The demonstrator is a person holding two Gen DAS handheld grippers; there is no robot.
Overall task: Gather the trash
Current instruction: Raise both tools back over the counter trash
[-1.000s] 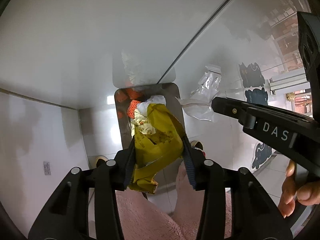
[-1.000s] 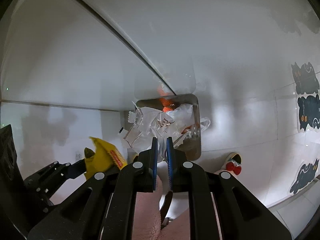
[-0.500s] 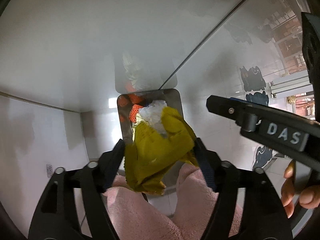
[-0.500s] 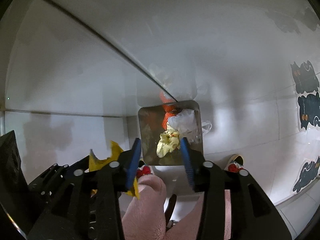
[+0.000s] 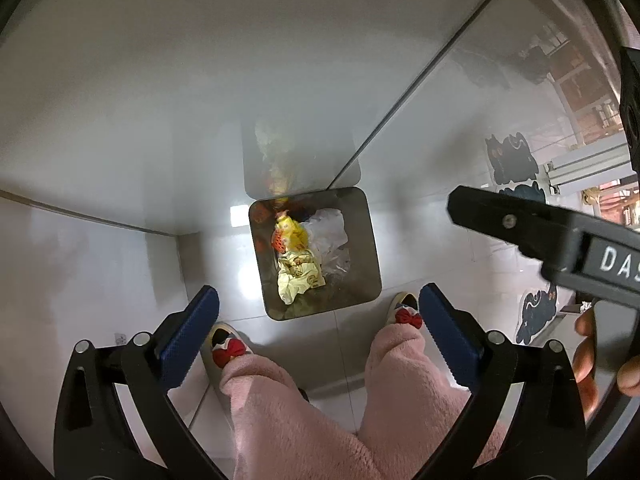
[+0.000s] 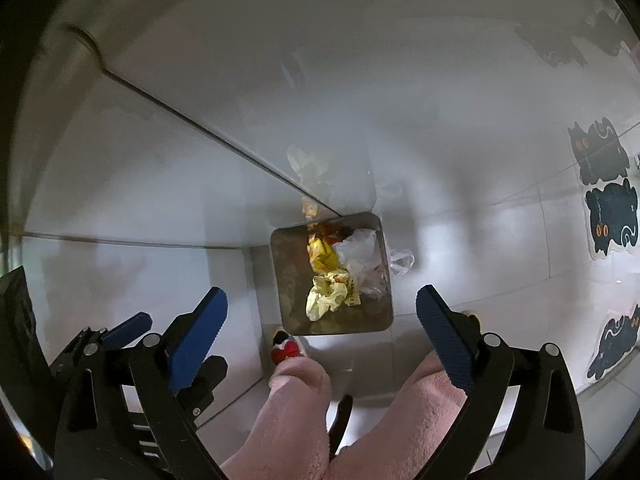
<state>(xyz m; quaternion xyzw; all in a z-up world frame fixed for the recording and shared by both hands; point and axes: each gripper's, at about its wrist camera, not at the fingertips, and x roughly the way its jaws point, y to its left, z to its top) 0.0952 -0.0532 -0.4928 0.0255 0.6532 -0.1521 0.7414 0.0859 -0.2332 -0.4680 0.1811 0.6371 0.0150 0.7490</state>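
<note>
Trash [image 5: 298, 258] in bin [image 5: 370, 248], below open jaws.

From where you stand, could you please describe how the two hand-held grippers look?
The left hand-held gripper and right hand-held gripper match: black plastic frames with silver screws and textured blue finger pads. White "DAS" lettering marks the right one's body.

The left gripper [image 5: 318, 312] hangs with jaws spread wide, holding nothing. The right gripper [image 6: 322, 312] is likewise agape and empty, a hand [image 5: 600, 356] on its handle.
</note>
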